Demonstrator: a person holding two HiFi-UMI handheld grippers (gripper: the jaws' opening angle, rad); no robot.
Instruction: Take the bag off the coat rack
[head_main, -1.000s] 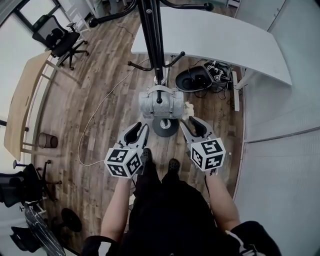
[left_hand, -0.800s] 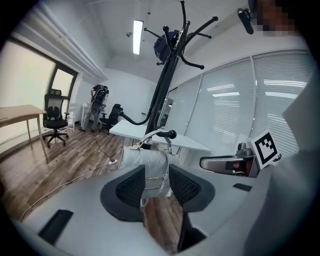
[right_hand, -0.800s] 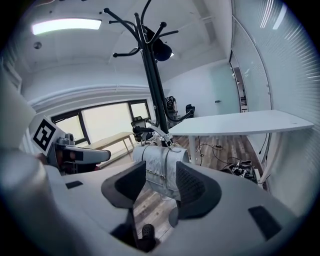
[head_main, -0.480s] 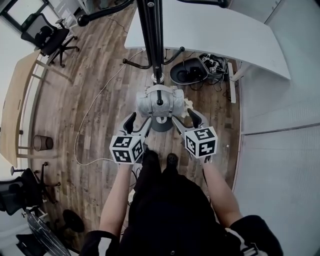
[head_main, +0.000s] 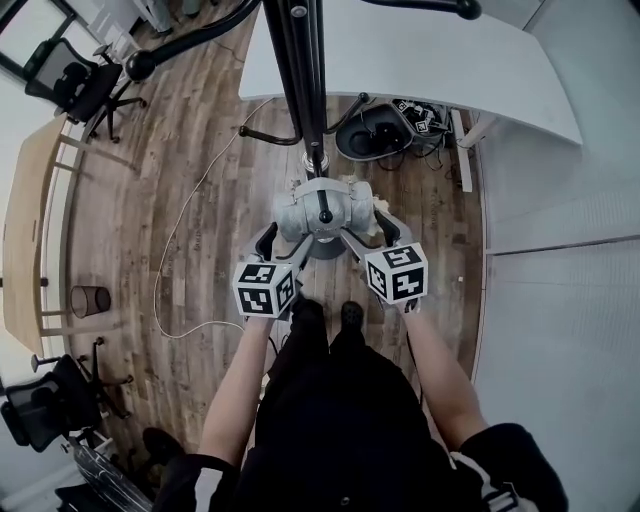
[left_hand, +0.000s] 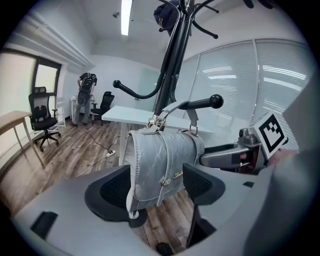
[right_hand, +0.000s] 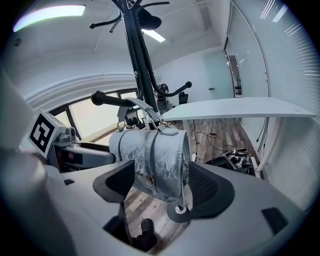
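Office with wood floor (head_main: 190, 180), white desk (head_main: 420, 70) behind. Left gripper (head_main: 285, 240) and right gripper (head_main: 367, 230): jaws were opening, each pair astride one end of the grey bag (head_main: 322, 205), pads not pressing it. Bag hung by its handle from a peg of the coat rack (head_main: 298, 80).

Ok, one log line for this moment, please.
stage: pre-grasp | bag: hanging on coat rack | left gripper: opening, bag between jaws | right gripper: opening, bag between jaws
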